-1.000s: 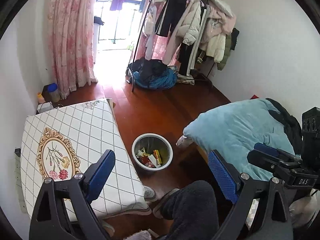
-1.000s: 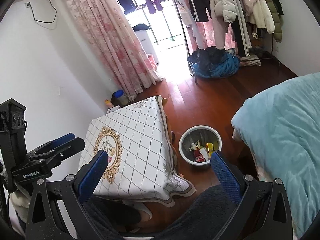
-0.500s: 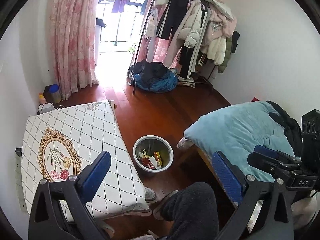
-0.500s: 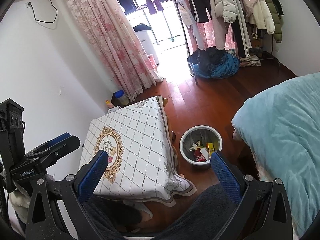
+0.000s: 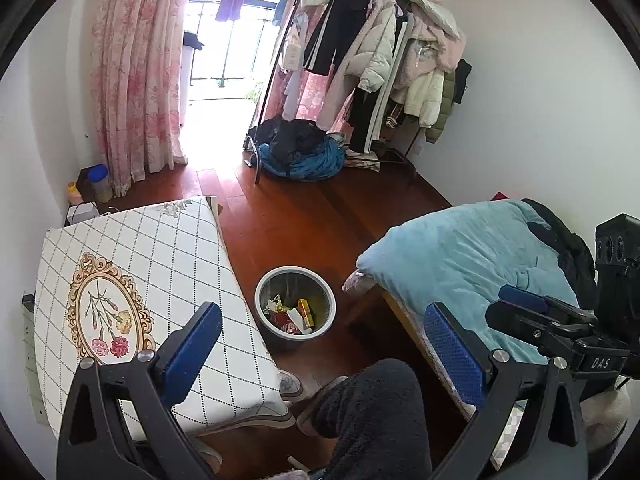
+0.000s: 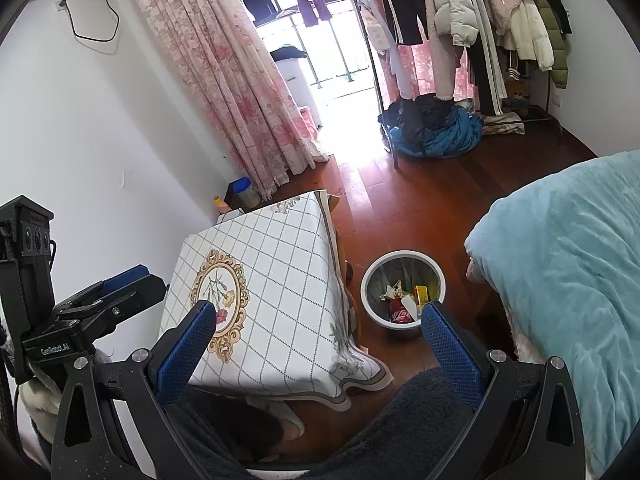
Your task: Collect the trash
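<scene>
A grey round trash bin (image 5: pixel 325 292) stands on the wooden floor between the table and the bed; it also shows in the right wrist view (image 6: pixel 370 276). Inside lie wrappers, a red can (image 6: pixel 399 311) and a yellow box (image 5: pixel 306 312). My left gripper (image 5: pixel 320 344) is open and empty, held high above the floor near the bin. My right gripper (image 6: pixel 316 340) is open and empty, above the table's near edge. Each gripper shows at the edge of the other's view.
A small table with a white checked cloth (image 5: pixel 160 264) stands left of the bin. A bed with a teal quilt (image 5: pixel 472 256) is on the right. The person's dark-clad knee (image 5: pixel 372 412) is below. A clothes rack (image 5: pixel 380 60) and pink curtain (image 5: pixel 136 80) stand at the back.
Both views have shifted only slightly; the left gripper has drifted a little. Both grippers stay open and empty.
</scene>
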`<act>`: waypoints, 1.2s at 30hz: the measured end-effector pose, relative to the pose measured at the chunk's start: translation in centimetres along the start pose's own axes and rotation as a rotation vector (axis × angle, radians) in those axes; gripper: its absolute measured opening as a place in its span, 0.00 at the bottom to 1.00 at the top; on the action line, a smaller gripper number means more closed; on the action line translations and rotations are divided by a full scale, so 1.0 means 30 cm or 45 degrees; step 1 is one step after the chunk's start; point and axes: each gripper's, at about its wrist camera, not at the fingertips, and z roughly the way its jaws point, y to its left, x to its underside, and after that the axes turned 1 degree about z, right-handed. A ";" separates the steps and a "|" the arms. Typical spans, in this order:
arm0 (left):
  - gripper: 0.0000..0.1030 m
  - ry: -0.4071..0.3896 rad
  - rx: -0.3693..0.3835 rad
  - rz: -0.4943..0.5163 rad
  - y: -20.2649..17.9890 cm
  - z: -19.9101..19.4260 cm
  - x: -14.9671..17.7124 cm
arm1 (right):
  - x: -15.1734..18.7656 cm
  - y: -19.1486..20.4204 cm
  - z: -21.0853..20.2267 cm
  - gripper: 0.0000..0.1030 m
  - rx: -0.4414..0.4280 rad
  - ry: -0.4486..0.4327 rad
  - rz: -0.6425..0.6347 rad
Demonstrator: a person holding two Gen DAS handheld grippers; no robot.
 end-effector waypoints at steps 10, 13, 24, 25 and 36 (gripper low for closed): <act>1.00 0.004 0.037 0.012 -0.019 -0.006 -0.003 | 0.003 -0.011 -0.012 1.00 0.014 -0.007 -0.012; 1.00 0.005 0.046 0.018 -0.022 -0.007 -0.008 | 0.003 -0.028 -0.021 1.00 0.017 -0.010 -0.009; 1.00 0.002 0.064 0.020 -0.028 -0.011 -0.016 | 0.008 -0.034 -0.040 1.00 0.033 -0.008 -0.022; 1.00 0.002 0.069 0.019 -0.028 -0.012 -0.018 | 0.008 -0.033 -0.041 1.00 0.034 -0.010 -0.025; 1.00 -0.007 0.077 0.020 -0.027 -0.021 -0.022 | -0.002 -0.026 -0.048 1.00 0.037 -0.017 -0.033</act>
